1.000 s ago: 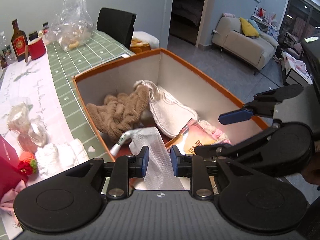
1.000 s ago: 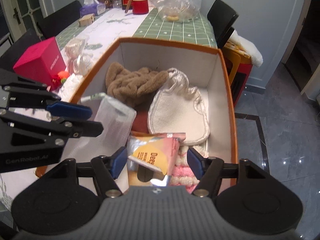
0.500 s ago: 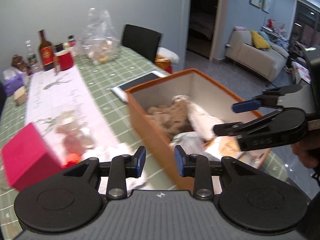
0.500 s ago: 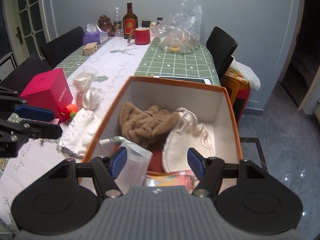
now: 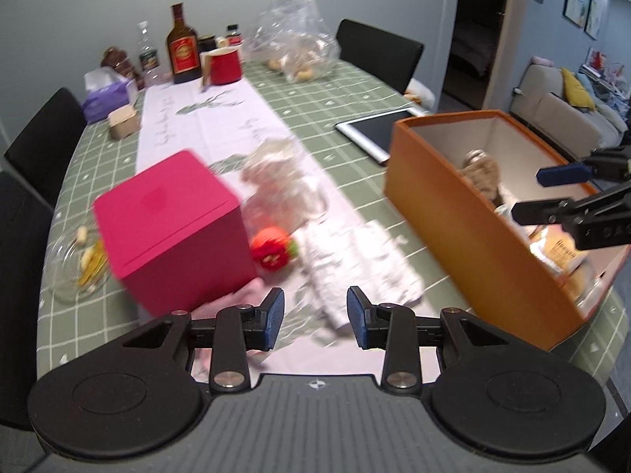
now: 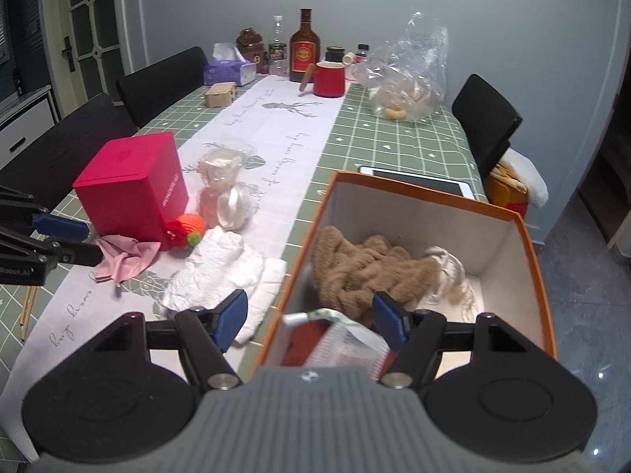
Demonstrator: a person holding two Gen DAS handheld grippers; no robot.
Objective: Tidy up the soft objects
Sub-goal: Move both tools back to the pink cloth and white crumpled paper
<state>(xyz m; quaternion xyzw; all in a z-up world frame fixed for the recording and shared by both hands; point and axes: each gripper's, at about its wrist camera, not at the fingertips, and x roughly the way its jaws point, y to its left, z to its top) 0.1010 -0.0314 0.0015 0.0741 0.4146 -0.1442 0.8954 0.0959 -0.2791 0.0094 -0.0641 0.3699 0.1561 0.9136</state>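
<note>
An orange box [image 6: 537, 260] [image 5: 457, 213] holds a brown knitted piece [image 6: 363, 268], a cream cloth [image 6: 449, 272] and a white mesh pouch [image 6: 347, 335]. On the table beside it lie a white crumpled cloth [image 6: 224, 268] [image 5: 355, 252], a pink cloth [image 6: 122, 260], an orange knitted toy [image 6: 187, 230] [image 5: 272, 248] and a clear bagged item [image 6: 223, 193]. My left gripper [image 5: 314, 317] is open and empty, above the white cloth. My right gripper [image 6: 309, 317] is open and empty, over the box's near left wall.
A red cube box [image 6: 134, 189] stands left of the toy. A tablet [image 6: 418, 183] lies behind the orange box. Bottles [image 6: 304, 47], a red mug [image 6: 329, 79], a tissue pack [image 6: 228, 69] and a plastic bag [image 6: 410, 75] stand at the far end. Black chairs surround the table.
My left gripper let go of the white mesh pouch into the box, opened, and swung left over the table. My right gripper pulled back and up from the box, still open.
</note>
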